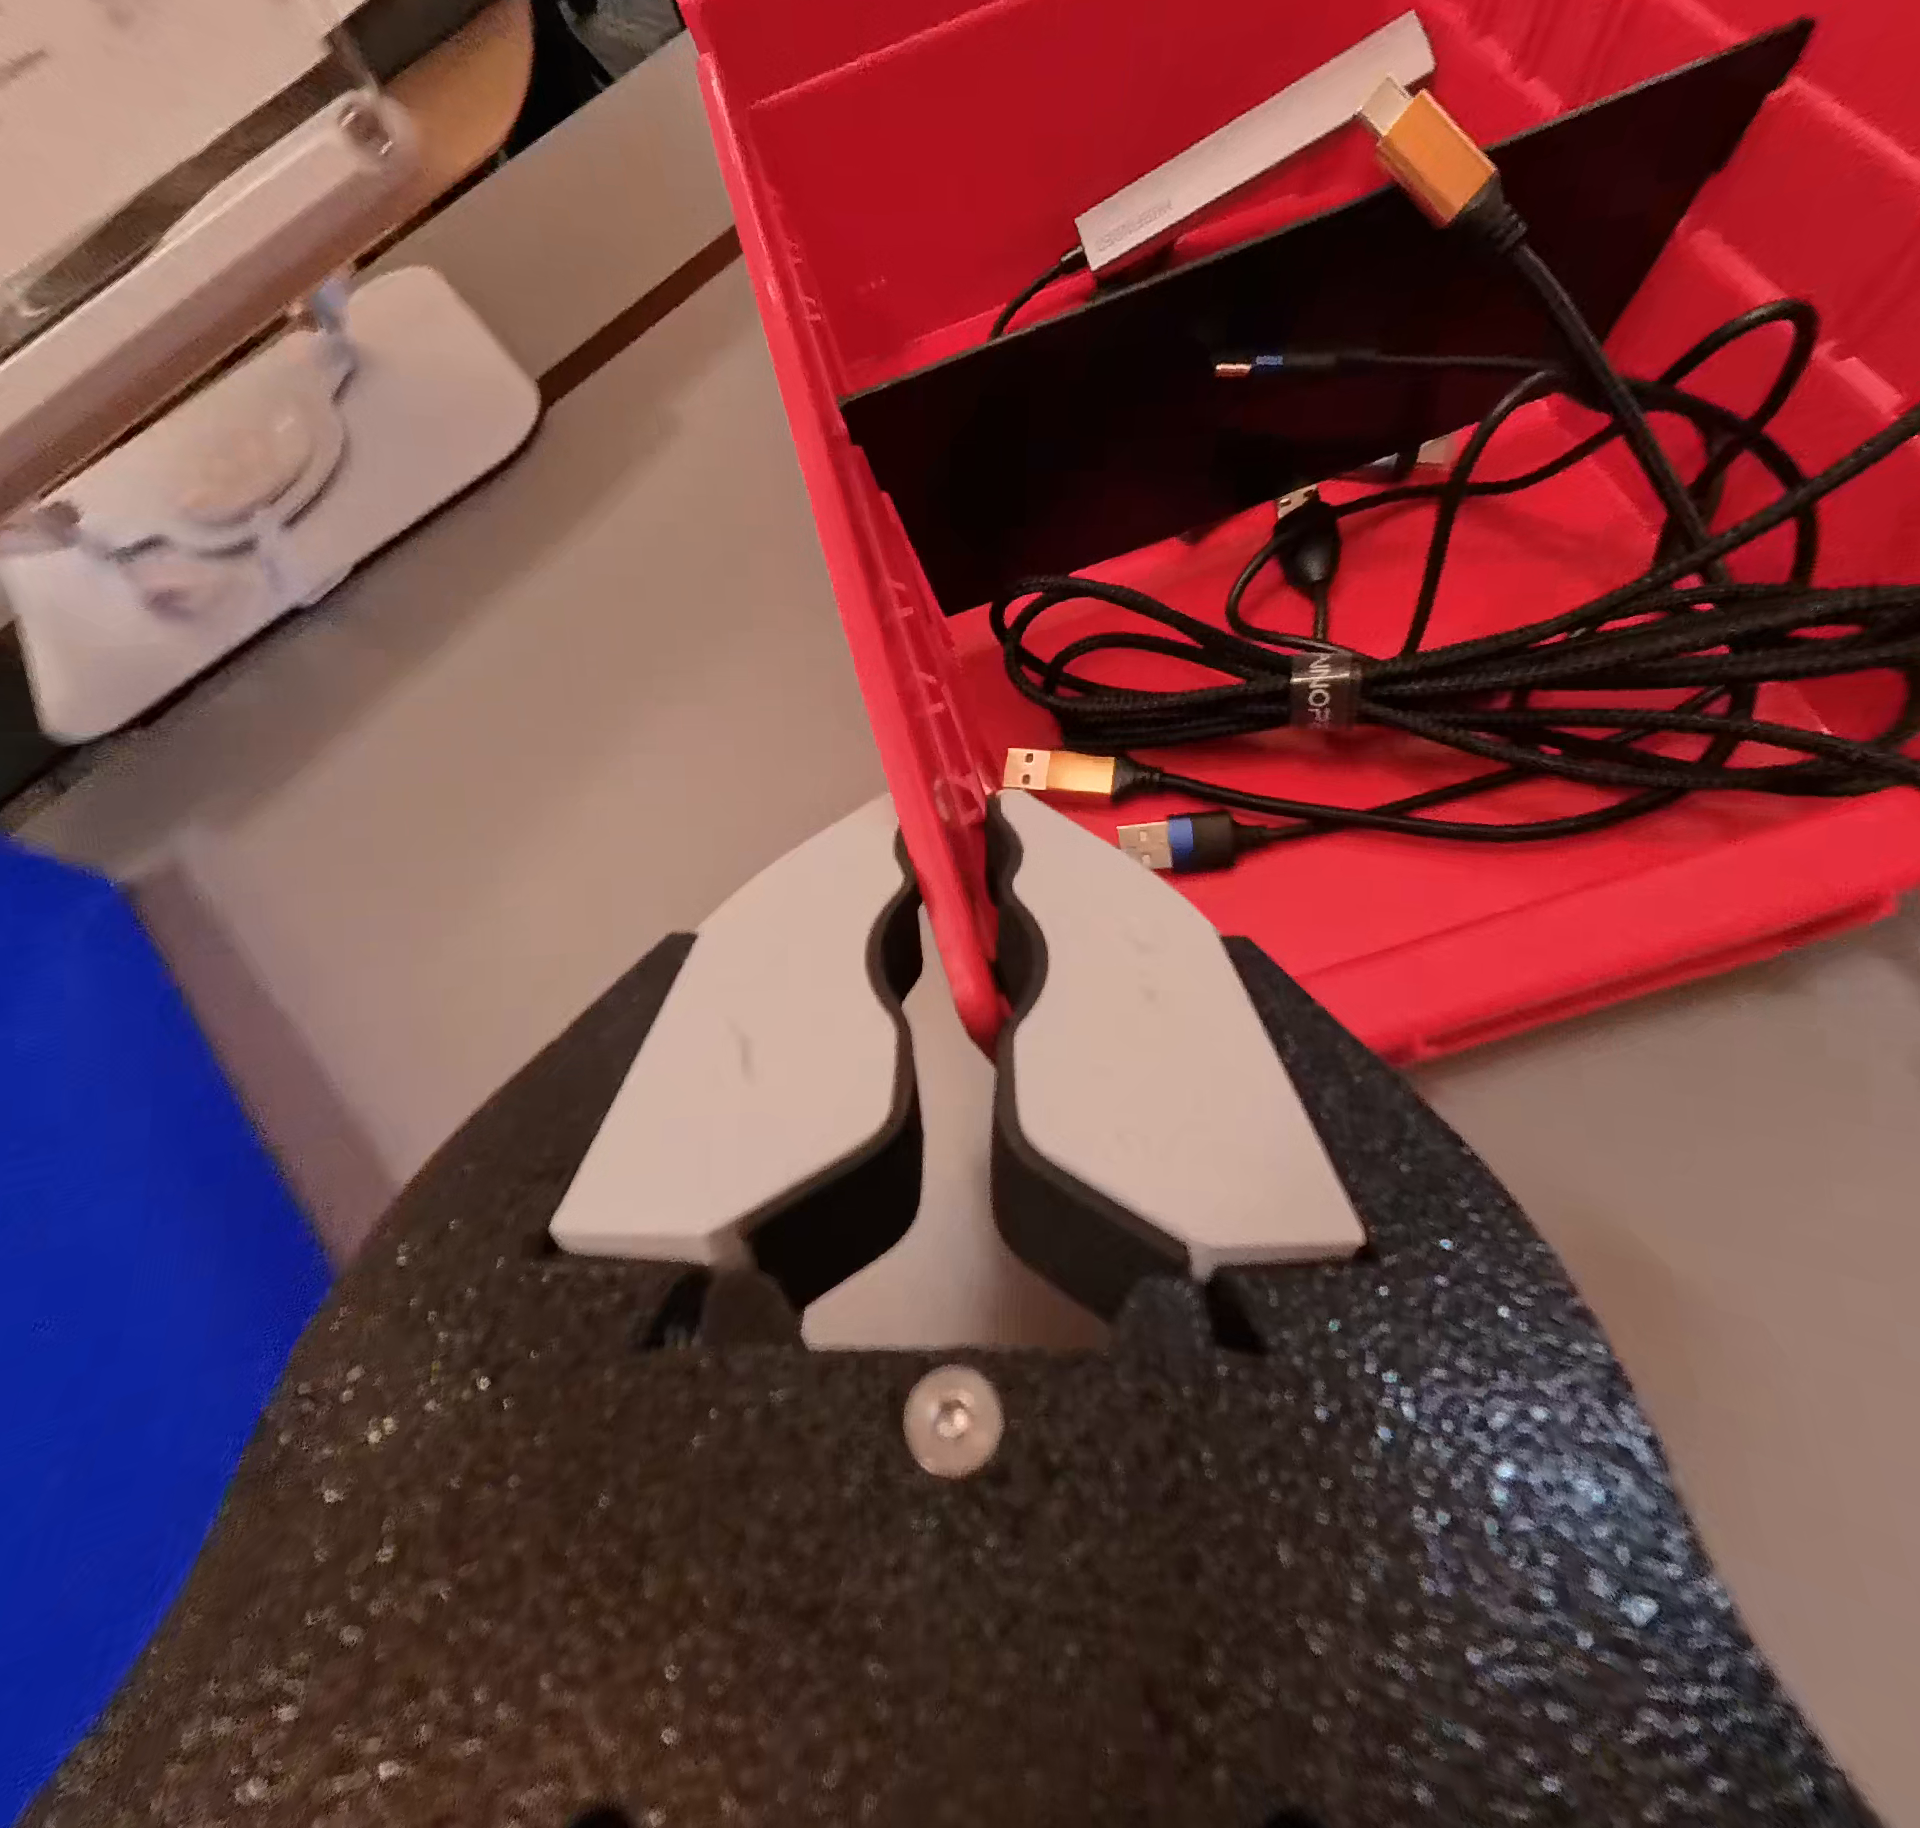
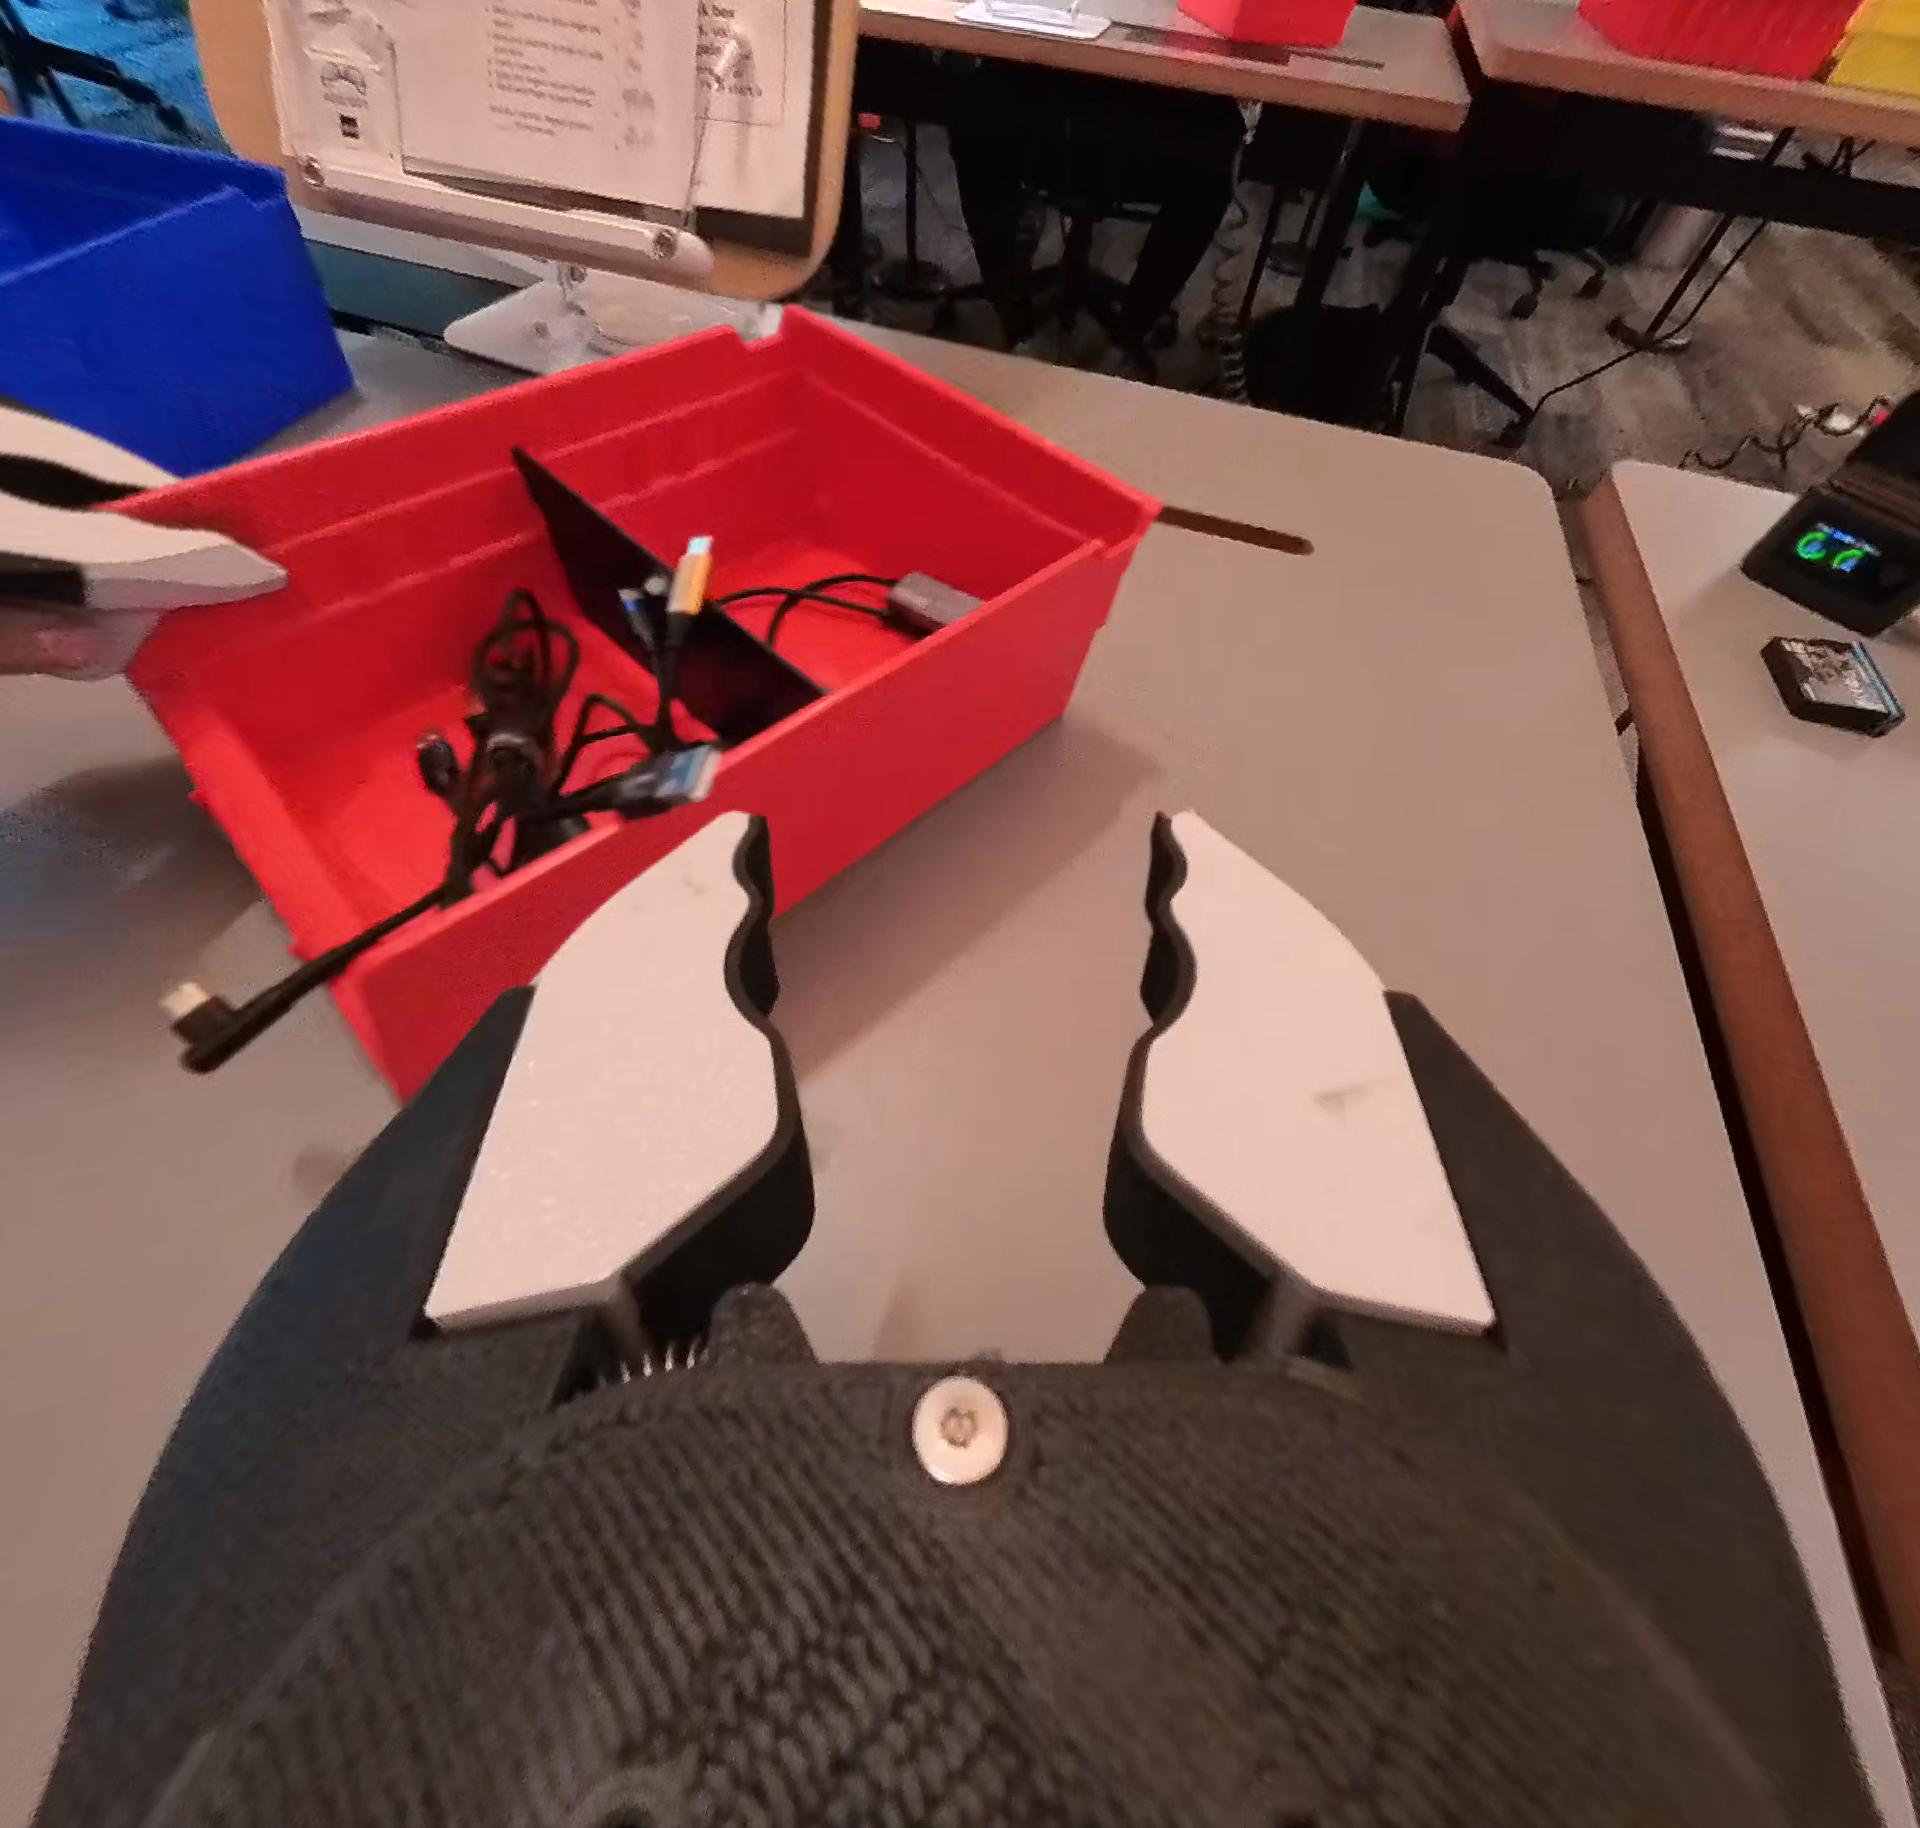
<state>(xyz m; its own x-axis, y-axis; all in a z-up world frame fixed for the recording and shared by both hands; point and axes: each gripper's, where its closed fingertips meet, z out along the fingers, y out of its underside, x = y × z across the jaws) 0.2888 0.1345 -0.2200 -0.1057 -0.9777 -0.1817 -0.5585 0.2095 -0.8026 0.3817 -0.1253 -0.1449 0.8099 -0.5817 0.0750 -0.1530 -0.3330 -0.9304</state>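
A red plastic bin sits on a grey table. A black divider splits it in two. One side holds a bundle of black braided cables with gold and blue plugs. The other side holds a grey adapter. My left gripper is shut on the bin's side wall near a corner; it also shows at the left edge of the right wrist view. My right gripper is open and empty, above the table just in front of the bin.
A blue bin stands left of the red one. A stand with paper sheets is behind it. One cable plug hangs out over the bin's near corner. A small display and a black device lie on the right table. The grippers' ends are close to 30 centimetres from one another.
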